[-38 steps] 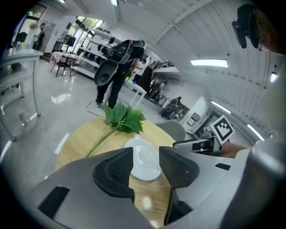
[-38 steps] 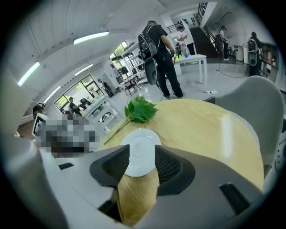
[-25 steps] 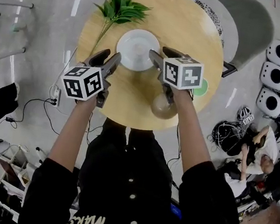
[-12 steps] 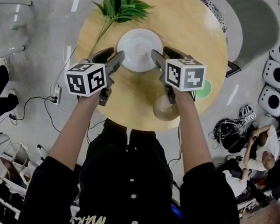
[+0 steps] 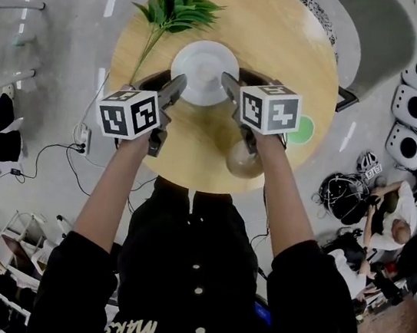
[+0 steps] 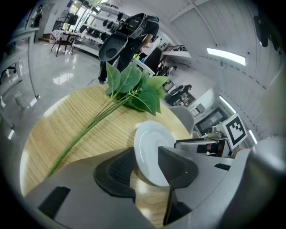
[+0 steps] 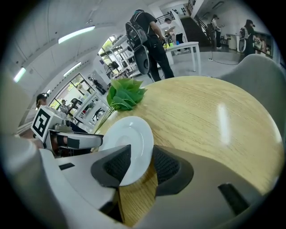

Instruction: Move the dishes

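Note:
A white plate [image 5: 206, 64] lies in the middle of the round wooden table [image 5: 289, 42]. My left gripper [image 5: 162, 84] is at the plate's left rim and my right gripper [image 5: 243, 80] at its right rim. In the left gripper view the plate [image 6: 152, 143] has its rim between the jaws of the left gripper [image 6: 143, 161], which have just been closing but still stand wide. In the right gripper view the plate [image 7: 127, 136] has its edge between the jaws of the right gripper [image 7: 142, 161]. These have also been closing, with a small gap left at the pads.
A green leafy sprig [image 5: 174, 9] lies on the table beyond the plate to the left. A tan bowl [image 5: 242, 159] sits near the table's front edge under my right hand, beside a green disc [image 5: 301, 131]. A grey chair [image 5: 368, 31] stands behind the table.
My left gripper has edged in toward the plate's left rim. The right gripper stays at the right rim. The plate has not moved. A dark-clothed person at the far left has shifted.

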### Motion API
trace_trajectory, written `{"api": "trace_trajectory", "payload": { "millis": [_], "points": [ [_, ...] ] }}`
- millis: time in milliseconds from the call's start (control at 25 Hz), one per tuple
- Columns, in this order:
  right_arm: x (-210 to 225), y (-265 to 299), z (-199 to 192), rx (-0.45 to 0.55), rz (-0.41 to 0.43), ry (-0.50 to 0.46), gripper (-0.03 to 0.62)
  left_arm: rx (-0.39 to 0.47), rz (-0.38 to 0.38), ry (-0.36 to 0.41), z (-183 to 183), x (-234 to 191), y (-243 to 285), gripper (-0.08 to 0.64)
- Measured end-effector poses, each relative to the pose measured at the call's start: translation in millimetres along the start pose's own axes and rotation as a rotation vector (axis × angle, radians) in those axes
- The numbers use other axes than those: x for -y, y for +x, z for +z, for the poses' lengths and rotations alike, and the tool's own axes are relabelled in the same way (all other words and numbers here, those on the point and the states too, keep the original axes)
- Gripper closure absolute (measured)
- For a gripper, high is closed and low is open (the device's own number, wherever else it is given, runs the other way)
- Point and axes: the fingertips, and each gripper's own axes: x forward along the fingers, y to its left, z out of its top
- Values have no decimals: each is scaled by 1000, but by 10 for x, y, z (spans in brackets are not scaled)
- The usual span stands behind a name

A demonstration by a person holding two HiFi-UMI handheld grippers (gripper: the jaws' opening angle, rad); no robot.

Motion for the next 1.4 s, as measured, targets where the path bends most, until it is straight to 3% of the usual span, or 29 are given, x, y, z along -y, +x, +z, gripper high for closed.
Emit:
{"api": "trace_trajectory", "payload": {
  "millis": [120,240,680,1400],
  "points": [
    [75,-17,-11,-6,-29,24,504,3,22,-23,8,-35,11,428],
    [114,-47,-35,-9,-34,76,522,16,37,-52,33,-85,-20,499],
    [12,-169,-44,-19,-54,98,543,-32,27,-30,44,-52,-110,508],
    [-662,-686,-538,43,-91,216,549,-164,-20,56,-288,109,-703,506]
  ]
}}
